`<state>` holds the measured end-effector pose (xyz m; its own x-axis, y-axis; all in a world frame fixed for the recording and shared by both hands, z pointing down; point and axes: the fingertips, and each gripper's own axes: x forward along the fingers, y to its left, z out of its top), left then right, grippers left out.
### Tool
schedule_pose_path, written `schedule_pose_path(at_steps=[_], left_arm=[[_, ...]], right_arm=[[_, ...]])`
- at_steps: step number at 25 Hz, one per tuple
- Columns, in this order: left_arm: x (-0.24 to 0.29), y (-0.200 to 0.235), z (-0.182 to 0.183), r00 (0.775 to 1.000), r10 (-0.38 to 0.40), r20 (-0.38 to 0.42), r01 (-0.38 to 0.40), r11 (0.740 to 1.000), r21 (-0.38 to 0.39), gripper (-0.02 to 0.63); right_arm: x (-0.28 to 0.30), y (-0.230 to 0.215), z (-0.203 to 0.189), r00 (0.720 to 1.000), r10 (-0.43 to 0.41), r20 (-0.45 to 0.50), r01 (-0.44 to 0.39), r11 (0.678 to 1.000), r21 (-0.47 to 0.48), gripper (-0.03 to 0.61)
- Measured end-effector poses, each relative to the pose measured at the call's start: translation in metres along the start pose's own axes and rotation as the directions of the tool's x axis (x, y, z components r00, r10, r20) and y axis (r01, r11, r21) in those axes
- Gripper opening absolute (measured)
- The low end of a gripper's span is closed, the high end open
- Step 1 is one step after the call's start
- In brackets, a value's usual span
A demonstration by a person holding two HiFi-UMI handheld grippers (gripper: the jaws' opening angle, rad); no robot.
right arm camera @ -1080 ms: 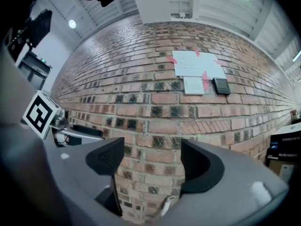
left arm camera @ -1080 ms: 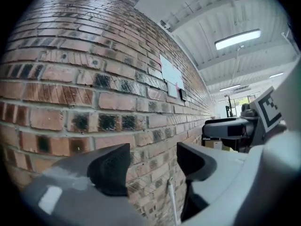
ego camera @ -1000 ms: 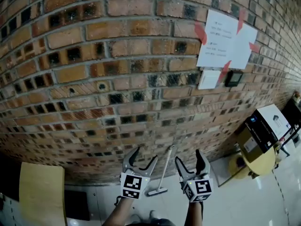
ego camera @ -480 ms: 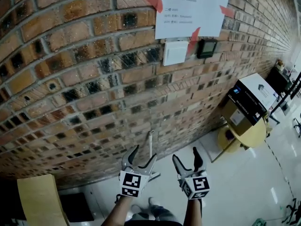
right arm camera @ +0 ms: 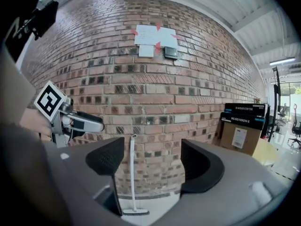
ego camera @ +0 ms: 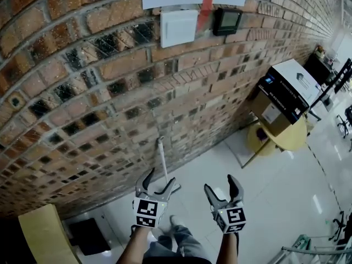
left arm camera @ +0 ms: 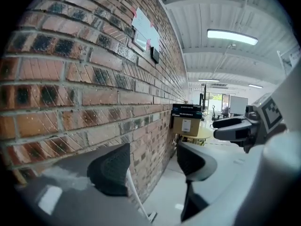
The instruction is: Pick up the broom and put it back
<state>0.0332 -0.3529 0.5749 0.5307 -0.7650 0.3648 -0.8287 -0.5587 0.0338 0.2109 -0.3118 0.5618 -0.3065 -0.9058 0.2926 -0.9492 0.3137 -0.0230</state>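
A broom (ego camera: 163, 161) with a thin white handle leans upright against the brick wall (ego camera: 82, 87), its head on the floor. In the head view my left gripper (ego camera: 160, 178) is open just in front of the handle, not touching it. My right gripper (ego camera: 220, 183) is open a little to the right, with nothing between its fingers. The left gripper view has the handle (left arm camera: 135, 196) running down past the left jaw to the broom head (left arm camera: 151, 216). From the right gripper view the whole broom (right arm camera: 132, 173) stands ahead between the jaws, at a distance.
A cardboard box (ego camera: 278, 100) topped by a black box sits on a round yellow table (ego camera: 289, 142) at the right by the wall. A white switch (ego camera: 179, 27) and a dark panel (ego camera: 227, 21) hang on the bricks. A yellow board (ego camera: 44, 235) stands at the lower left.
Both grippers have sunk and come nearer the wall, still open. The head view has tipped down, so the papers slid up out of sight and the broom now sits right behind the left gripper.
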Motion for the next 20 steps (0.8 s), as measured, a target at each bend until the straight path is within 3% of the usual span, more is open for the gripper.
schedule_pose_path(at_steps=[4, 9, 14, 20], left_arm=[[0.012, -0.002, -0.023, 0.999, -0.008, -0.033, 0.007, 1.000, -0.021, 0.316], [0.024, 0.001, -0.045, 0.998, -0.032, -0.048, 0.031, 0.999, -0.025, 0.317], [0.035, 0.006, -0.047, 0.996, -0.088, -0.031, 0.089, 0.996, 0.025, 0.336], [0.043, 0.017, -0.048, 0.994, -0.108, -0.009, 0.109, 0.988, 0.108, 0.341]], right_arm=[[-0.013, -0.023, -0.044, 0.996, -0.018, -0.083, 0.018, 1.000, -0.002, 0.374], [-0.040, -0.049, -0.109, 0.978, -0.021, -0.208, 0.005, 0.997, -0.076, 0.374], [-0.048, -0.055, -0.157, 0.954, 0.064, -0.293, -0.115, 0.980, -0.160, 0.374], [-0.005, -0.043, -0.193, 0.932, 0.196, -0.304, -0.226, 0.972, -0.070, 0.374]])
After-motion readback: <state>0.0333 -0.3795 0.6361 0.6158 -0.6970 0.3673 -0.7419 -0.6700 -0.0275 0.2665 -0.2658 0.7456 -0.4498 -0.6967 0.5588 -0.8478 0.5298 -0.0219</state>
